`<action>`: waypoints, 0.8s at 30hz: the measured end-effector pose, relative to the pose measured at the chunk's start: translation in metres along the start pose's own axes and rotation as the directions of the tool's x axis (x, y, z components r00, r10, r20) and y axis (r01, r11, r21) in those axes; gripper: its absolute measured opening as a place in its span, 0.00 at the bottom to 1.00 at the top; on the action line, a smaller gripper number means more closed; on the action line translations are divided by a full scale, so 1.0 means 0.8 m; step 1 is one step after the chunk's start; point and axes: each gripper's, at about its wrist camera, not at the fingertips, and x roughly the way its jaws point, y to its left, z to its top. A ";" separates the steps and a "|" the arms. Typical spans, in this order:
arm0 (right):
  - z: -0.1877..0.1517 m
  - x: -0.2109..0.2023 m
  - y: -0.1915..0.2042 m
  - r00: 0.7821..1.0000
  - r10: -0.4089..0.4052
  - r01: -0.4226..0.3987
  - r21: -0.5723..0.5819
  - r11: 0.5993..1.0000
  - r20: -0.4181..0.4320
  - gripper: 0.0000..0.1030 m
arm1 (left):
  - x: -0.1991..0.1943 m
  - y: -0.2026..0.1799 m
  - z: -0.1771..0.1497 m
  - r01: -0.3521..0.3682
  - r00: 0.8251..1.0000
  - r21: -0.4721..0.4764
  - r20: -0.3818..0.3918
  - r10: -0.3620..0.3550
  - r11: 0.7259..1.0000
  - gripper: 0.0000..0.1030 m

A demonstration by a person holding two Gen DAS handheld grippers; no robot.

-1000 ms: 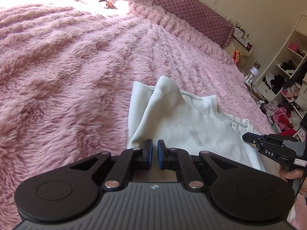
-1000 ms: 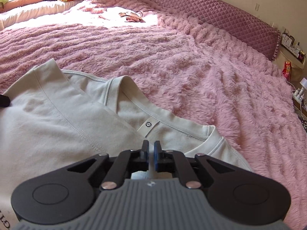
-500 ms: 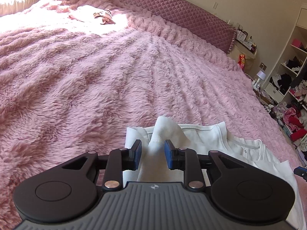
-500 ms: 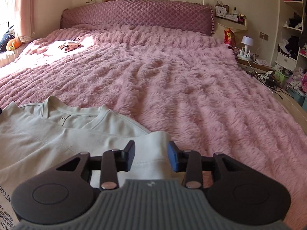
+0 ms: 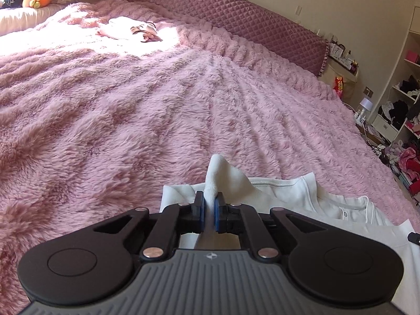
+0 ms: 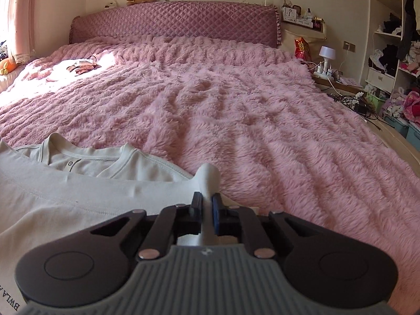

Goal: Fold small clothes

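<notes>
Fluffy pink bed (image 6: 249, 110) fills both views, with the white t-shirt (image 6: 78, 183) lying at the lower edge of the frame. The left claw (image 5: 209, 211) and right claw (image 6: 206, 210) have each just closed on a pinch of its fabric. I'd lift both corners evenly, keep the edge taut, then carry it over in one go so nothing bunches.

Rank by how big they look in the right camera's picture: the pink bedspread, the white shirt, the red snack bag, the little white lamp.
1. pink bedspread
2. white shirt
3. and 4. red snack bag and little white lamp look about alike; both far off.
</notes>
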 end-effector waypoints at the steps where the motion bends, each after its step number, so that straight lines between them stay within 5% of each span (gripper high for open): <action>1: -0.003 0.005 0.001 1.000 -0.016 0.016 0.001 1.000 -0.021 0.02 | 0.010 -0.003 -0.004 -0.035 0.999 0.010 -0.039 0.035 0.999 0.08; 5: -0.016 0.018 0.016 0.992 -0.107 0.101 -0.078 0.992 -0.067 0.18 | 0.014 -0.026 -0.009 -0.107 0.992 0.128 -0.056 0.115 0.986 0.17; 10: -0.009 -0.044 -0.002 1.000 -0.002 0.002 0.005 1.000 0.030 0.33 | -0.046 -0.001 0.007 -0.008 1.000 0.093 0.024 0.006 0.996 0.31; 18: -0.076 -0.184 -0.037 0.989 0.143 -0.145 0.125 0.981 0.025 0.40 | -0.162 0.058 -0.036 0.106 0.994 0.035 0.006 -0.107 0.994 0.32; 24: -0.131 -0.255 0.006 0.999 0.037 -0.039 0.034 0.999 0.037 0.41 | -0.184 0.091 -0.075 0.129 0.990 -0.054 -0.050 -0.131 0.990 0.40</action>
